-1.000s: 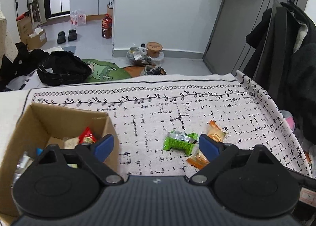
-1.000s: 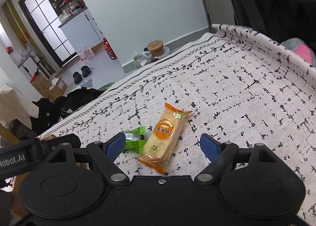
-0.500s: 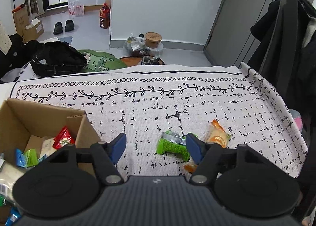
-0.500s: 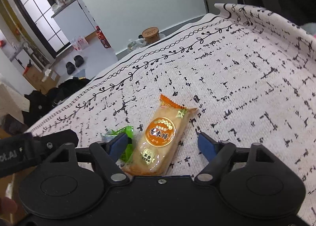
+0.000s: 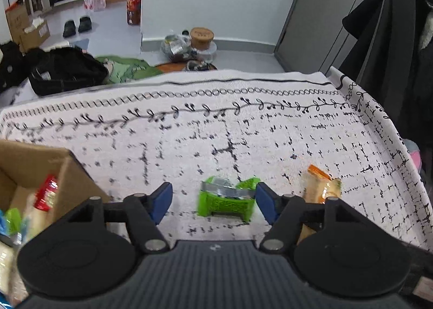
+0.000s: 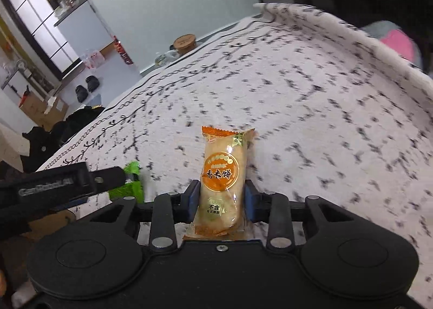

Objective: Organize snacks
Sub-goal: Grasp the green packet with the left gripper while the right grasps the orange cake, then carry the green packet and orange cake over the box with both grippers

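Now clamped by the right gripper [image 6: 219,196]: orange rice-cake packet [image 6: 223,176], loose between wide fingers a moment ago. Left gripper [image 5: 212,200] spread, straddling the green packet [image 5: 226,199] on the cloth [image 5: 243,133], seemingly untouched. Next stop, probably the cardboard box [image 5: 40,163].

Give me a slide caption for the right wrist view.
Right gripper clamps the orange rice cracker packet above the patterned tablecloth.

Cardboard box [image 5: 35,163] cut off at left frame edge, contents motion-blurred; orange snack packet [image 5: 320,187] lower part hidden behind left gripper [image 5: 213,199].
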Motion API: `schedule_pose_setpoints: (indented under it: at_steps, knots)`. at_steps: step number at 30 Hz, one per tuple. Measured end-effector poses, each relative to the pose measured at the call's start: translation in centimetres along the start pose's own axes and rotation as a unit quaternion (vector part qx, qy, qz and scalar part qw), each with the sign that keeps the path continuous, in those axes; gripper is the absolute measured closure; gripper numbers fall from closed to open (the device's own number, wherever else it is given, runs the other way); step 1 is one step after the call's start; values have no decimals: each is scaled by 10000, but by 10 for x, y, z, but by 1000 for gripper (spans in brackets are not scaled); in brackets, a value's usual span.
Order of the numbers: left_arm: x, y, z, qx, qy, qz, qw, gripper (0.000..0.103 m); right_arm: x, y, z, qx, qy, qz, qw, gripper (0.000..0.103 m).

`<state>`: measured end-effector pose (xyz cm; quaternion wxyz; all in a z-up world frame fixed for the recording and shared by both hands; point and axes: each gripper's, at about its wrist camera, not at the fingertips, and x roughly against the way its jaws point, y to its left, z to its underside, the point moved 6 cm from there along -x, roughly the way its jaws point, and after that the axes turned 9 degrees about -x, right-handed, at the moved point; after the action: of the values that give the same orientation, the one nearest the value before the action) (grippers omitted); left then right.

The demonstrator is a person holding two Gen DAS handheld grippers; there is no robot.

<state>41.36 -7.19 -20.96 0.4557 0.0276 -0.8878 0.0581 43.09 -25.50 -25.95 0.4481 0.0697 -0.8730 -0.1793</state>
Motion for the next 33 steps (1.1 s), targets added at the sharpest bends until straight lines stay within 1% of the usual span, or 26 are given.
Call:
schedule_pose_setpoints:
  at_steps: [3,6,11,12,13,14,15,17,18,25,33]
  knots:
    - [-11,-9,3,-51,232,215,9995,30,10,-9,3,36,-33,102,9999,69]
    - [-23,-13,7,-116,327,139,9993,28,20,-21,5,-39,-28,140,9999,69]
    - [-36,-12,10,-87,302,1,9995,29,28,-32,5,-147,-41,138,9998,69]
    - [-36,-11,11,-58,276,-49,9996,34,29,-33,5,-150,-53,132,9998,69]
    - [-36,-10,12,-76,254,-111,9996,37,31,-32,5,-151,-63,116,9998,69]
    - [-36,-11,12,-135,232,-160,9995,48,33,-31,5,-140,-77,101,9998,69]
    - [-36,-11,12,-161,240,-192,9994,52,34,-30,5,-127,-91,86,9998,69]
    - [-32,-8,13,-73,241,-151,9996,65,38,-27,5,-125,-119,48,9998,69]
    - [-30,-7,14,-40,261,-116,9996,68,40,-26,5,-127,-135,34,9998,69]
    - [1,-8,15,-43,20,1,10000,70,54,-19,9,-132,-246,-50,9996,69]
    - [50,-10,13,-37,-313,108,9994,70,79,1,10,-56,-466,-214,9987,69]
